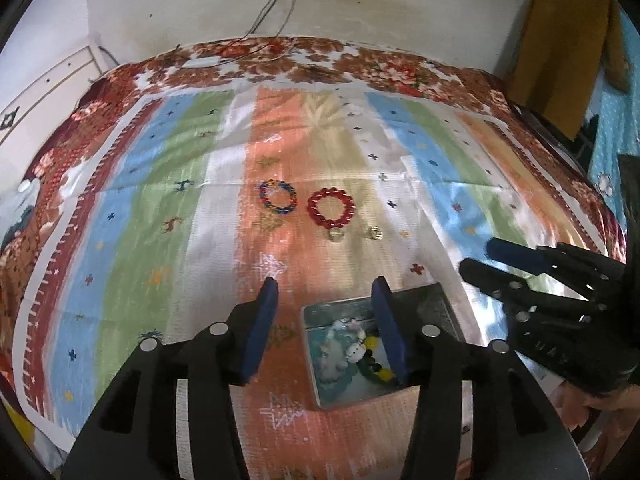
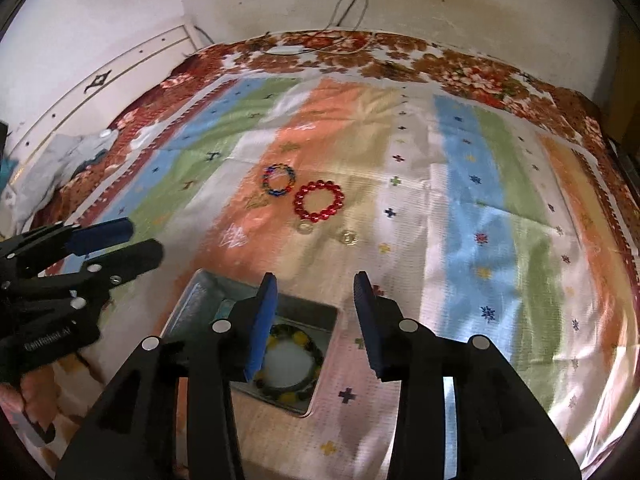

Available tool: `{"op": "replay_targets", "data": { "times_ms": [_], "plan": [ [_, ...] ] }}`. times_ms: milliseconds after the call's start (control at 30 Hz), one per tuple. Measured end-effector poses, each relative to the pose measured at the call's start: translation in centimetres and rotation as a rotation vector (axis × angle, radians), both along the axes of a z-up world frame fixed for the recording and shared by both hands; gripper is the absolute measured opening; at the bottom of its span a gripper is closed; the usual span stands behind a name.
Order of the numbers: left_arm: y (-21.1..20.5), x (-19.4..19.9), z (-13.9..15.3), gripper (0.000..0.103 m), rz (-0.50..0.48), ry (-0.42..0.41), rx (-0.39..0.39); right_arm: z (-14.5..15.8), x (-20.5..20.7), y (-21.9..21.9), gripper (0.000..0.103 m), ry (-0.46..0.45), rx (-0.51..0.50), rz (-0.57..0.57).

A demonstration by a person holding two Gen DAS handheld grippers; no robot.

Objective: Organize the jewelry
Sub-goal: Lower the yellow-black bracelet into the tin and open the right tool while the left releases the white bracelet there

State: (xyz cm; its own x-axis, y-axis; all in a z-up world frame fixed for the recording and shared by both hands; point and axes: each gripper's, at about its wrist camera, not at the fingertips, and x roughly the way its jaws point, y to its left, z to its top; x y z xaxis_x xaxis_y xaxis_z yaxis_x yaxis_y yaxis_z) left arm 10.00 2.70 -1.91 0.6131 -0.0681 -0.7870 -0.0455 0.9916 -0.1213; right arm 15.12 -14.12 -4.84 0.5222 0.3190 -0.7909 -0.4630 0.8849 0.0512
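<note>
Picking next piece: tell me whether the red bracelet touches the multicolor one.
Apart. The left wrist view shows a strip of cloth between the red bracelet and the multicolor bracelet; the right wrist view looks closer.

Home bedroom — bed (image 1: 120,216) under floral bedspread (image 2: 460,68)

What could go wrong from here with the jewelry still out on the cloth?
The two rings are small and pale on shiny cloth; open fingers could miss or flick them. The red bracelet nearly touches the multicolored bracelet, so one may drag the other. The tin could get knocked.
</note>
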Motion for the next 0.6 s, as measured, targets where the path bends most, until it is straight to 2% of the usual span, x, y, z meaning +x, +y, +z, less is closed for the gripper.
{"op": "replay_targets", "data": {
  "times_ms": [33,200,267,333,600],
  "plan": [
    [0.2,0.1,-0.1,0.053,0.006,0.001,0.004,-0.1,0.2,-0.1,0.046,0.002,0.0,-0.007],
    [0.7,0.6,-0.2,0.065,0.027,0.008,0.02,-0.6,1.0,-0.4,0.05,0.008,-0.013,-0.026],
    [0.7,0.7,-0.1,0.071,0.032,0.002,0.034,-0.7,1.2,-0.4,0.056,-0.003,-0.027,-0.028],
    [0.8,0.9,-0.1,0.074,0.032,-0.001,0.038,-0.7,1.2,-0.3,0.06,-0.022,-0.043,-0.027],
    [2.3,2.0,-0.4,0.088,0.05,0.02,-0.042,-0.5,2.1,-0.6,0.071,-0.041,-0.035,-0.039]
  ]
}}
